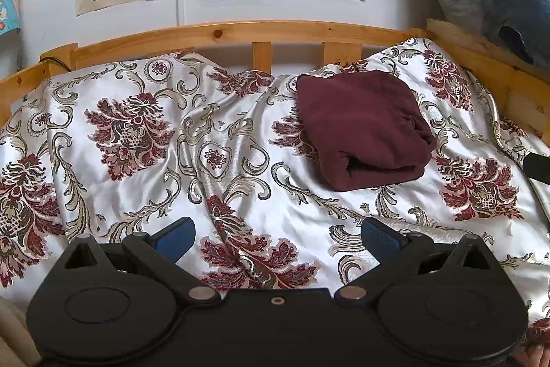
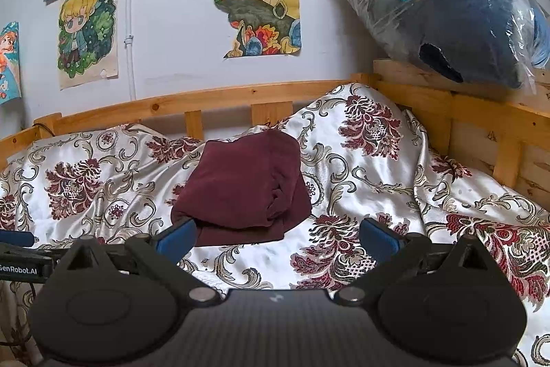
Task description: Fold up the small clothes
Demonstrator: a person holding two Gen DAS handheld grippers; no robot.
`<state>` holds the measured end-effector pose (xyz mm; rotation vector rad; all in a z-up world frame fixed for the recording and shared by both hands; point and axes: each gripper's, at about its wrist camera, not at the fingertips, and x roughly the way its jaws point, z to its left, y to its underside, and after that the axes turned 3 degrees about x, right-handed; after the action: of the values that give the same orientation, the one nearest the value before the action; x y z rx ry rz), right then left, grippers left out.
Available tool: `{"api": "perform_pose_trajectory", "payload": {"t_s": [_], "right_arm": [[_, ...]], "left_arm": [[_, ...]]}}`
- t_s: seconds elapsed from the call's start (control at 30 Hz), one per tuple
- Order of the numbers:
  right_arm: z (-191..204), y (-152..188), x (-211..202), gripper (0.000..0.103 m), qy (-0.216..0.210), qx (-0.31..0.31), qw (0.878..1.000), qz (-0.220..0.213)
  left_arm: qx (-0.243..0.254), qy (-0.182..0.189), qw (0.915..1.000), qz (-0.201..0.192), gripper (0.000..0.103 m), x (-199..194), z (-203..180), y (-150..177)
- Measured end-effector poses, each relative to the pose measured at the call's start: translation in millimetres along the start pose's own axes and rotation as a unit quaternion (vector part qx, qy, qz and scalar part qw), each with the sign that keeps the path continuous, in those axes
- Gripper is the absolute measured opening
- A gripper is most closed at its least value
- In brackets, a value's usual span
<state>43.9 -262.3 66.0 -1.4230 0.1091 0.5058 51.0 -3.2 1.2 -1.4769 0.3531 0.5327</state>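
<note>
Maroon garment (image 2: 240, 188) folded on bed (image 1: 240, 160): soft, light, floppy (thick at folds). Best gripped at near edge. Left claw (image 1: 278, 238), right claw (image 2: 276, 238) both apart, empty.

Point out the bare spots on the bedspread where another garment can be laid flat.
The widest bare patch of bedspread runs left of the folded maroon garment to the wooden rail. A smaller patch lies between the garment and the left gripper. The right corner is bunched and crowded.
</note>
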Motion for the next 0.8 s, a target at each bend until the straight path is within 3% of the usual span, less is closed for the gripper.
{"api": "perform_pose_trajectory", "payload": {"t_s": [0.8], "right_arm": [[4.2,1.0,1.7,0.103,0.001,-0.008,1.0,0.005]], "left_arm": [[-0.006,0.004,1.0,0.004,0.102,-0.6,-2.6,-1.5]]}}
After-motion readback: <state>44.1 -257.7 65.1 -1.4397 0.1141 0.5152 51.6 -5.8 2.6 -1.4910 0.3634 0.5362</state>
